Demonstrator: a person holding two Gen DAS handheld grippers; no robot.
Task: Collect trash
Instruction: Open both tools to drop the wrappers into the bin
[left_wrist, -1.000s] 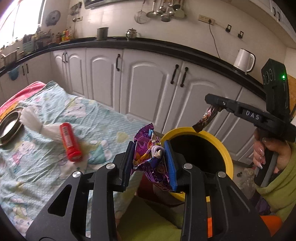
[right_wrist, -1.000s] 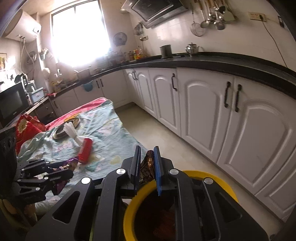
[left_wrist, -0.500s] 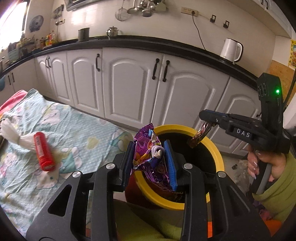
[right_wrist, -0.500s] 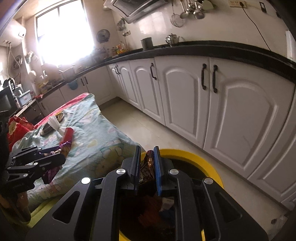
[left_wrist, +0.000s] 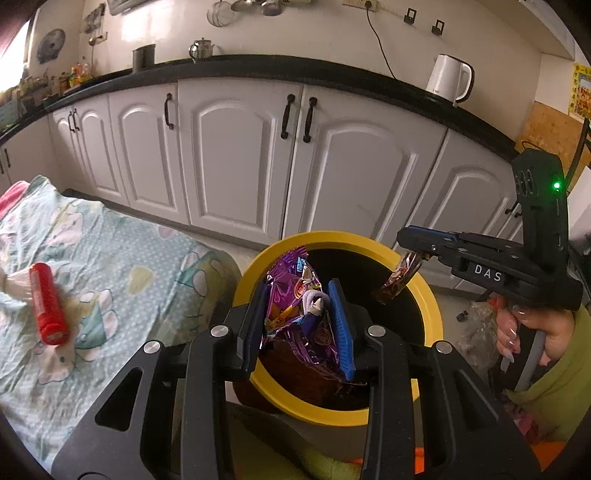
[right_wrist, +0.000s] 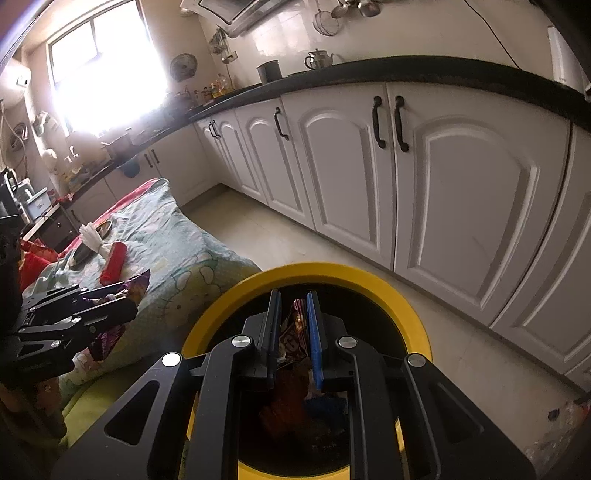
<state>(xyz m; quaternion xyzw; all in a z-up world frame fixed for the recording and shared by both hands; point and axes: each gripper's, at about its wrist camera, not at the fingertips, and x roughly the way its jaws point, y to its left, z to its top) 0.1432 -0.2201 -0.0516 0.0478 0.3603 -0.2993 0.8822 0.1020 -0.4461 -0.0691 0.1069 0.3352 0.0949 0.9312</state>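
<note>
My left gripper (left_wrist: 297, 291) is shut on a crumpled purple snack wrapper (left_wrist: 295, 314), held above the near left rim of a yellow-rimmed black bin (left_wrist: 332, 239). My right gripper (right_wrist: 293, 299) is shut on a dark brown wrapper (right_wrist: 293, 332), which hangs over the bin's open mouth (right_wrist: 332, 268). In the left wrist view the right gripper (left_wrist: 410, 240) reaches in from the right, and the brown wrapper (left_wrist: 399, 277) dangles from its tips. A red tube (left_wrist: 48, 310) lies on the pale patterned cloth (left_wrist: 122, 258). Trash lies inside the bin.
White cupboards (left_wrist: 236, 155) under a black counter run behind the bin, with a kettle (left_wrist: 448, 79) on top. A white tied bundle (right_wrist: 92, 236) and a metal plate (right_wrist: 83, 253) sit beside the red tube. Crumpled plastic (left_wrist: 476, 321) lies on the floor at right.
Both grippers have swung over toward the bin with their wrappers still held. The left one now sits above the rim, and the right one hangs lower over the opening.
</note>
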